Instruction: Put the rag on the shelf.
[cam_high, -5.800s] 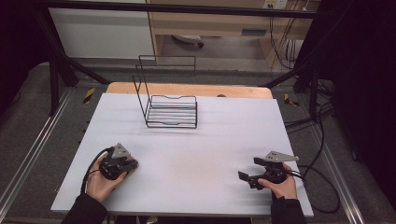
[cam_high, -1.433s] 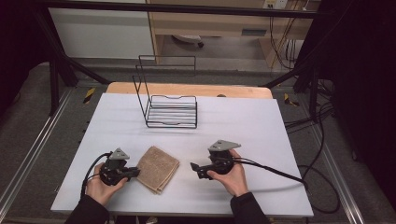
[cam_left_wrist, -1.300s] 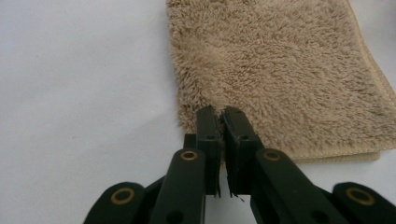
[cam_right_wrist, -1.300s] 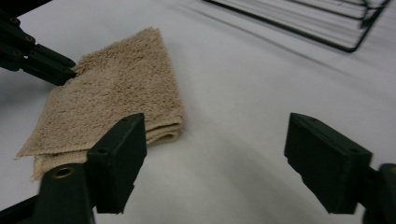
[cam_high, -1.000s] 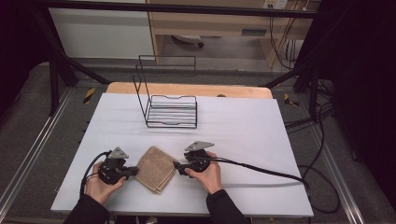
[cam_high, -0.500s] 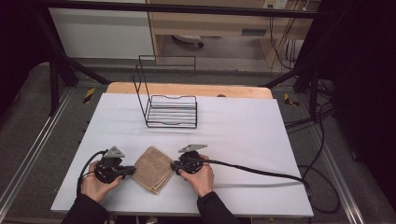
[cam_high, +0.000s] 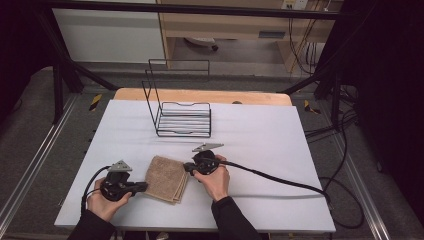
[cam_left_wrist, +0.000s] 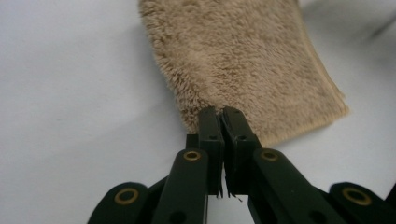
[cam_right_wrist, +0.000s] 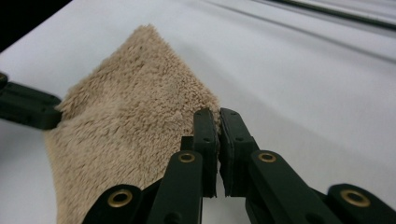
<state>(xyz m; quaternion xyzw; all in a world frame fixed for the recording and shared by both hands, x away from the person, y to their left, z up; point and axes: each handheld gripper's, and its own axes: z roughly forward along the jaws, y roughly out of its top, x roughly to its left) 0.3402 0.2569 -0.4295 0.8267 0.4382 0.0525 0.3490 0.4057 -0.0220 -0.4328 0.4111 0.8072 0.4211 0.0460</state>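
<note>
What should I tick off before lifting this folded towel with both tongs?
1. Left tongs closed on the towel: ok, jaws pinched together at its edge in the left gripper view.
2. Right tongs closed on the towel: ok, their jaws have just been closing and now pinch the corner.
3. How many folded layers each pair of tongs holds: cannot tell, the jaws hide the edge.
4. Grips on opposite sides of the towel: ok, the high view shows one at the left edge, one at the right corner.
5. Wire rack apart from the towel: ok, bare table lies between them.
6. Right cable off the towel: ok, it trails away to the right.
</note>
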